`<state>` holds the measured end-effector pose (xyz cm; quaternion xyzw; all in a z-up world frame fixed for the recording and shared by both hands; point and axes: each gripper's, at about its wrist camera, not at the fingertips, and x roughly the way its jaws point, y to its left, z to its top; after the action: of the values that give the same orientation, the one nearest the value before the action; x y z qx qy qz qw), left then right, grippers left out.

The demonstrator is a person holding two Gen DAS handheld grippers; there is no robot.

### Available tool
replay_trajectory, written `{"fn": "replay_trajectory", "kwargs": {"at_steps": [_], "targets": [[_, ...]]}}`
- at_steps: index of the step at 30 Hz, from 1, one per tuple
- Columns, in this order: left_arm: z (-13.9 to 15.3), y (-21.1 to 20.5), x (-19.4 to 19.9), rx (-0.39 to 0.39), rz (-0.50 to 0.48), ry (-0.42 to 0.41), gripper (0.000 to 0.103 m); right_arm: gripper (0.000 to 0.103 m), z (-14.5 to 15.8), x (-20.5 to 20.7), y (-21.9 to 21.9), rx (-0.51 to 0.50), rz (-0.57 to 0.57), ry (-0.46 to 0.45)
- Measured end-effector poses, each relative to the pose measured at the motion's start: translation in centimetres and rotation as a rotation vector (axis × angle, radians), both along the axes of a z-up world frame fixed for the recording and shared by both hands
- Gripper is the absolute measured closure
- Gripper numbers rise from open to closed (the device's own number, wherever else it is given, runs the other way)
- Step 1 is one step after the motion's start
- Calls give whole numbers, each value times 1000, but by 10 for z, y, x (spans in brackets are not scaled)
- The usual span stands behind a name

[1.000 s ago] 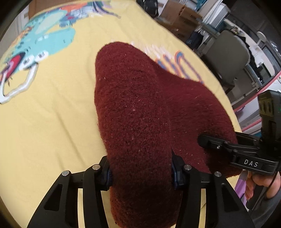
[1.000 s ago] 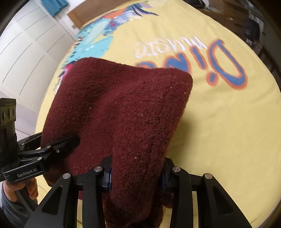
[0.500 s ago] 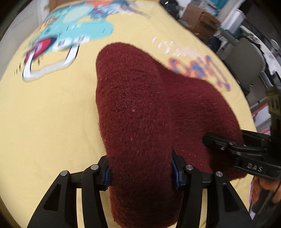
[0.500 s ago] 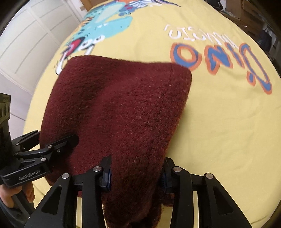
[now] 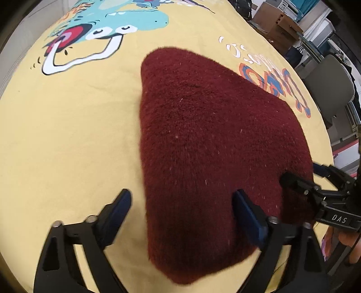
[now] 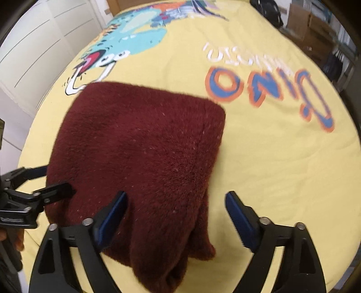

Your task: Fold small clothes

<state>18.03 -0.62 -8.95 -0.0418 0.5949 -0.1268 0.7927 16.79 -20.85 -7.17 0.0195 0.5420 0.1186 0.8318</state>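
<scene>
Maroon fleece garment (image 5: 212,139) lies folded on the yellow printed sheet (image 5: 67,135). Left wrist view: left gripper (image 5: 182,202) jaws have just been opening, now wide and clear of the cloth between them, likely a release so the fold settles; bare sheet lies left. Right wrist view: right gripper (image 6: 176,202) likewise opened, loose near hem between; open room right of the garment's edge.

A yellow bedsheet (image 5: 67,139) covers the surface, printed with a teal cartoon dinosaur (image 5: 126,21) and blue-and-orange lettering (image 6: 266,85). Past its far edge stand cardboard boxes (image 5: 275,24) and a grey chair (image 5: 331,83). In the right wrist view, white panelled doors (image 6: 40,38) fill the left side.
</scene>
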Motion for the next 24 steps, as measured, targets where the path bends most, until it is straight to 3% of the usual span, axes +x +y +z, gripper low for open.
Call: {"fn": "replay_trajectory", "kwargs": {"at_steps": [4, 10, 15, 24], "targets": [[23, 11, -16, 36, 19, -95, 1, 0, 11, -13, -3, -4, 3, -52], [27, 23, -30, 22, 38, -115, 1, 0, 4, -26, -12, -35, -13, -75], [0, 11, -22, 68, 52, -108, 1, 0, -23, -22, -29, -94, -54, -45], [-27, 17, -20, 68, 43, -121, 0, 0, -46, -21, -49, -7, -114, -36]]}}
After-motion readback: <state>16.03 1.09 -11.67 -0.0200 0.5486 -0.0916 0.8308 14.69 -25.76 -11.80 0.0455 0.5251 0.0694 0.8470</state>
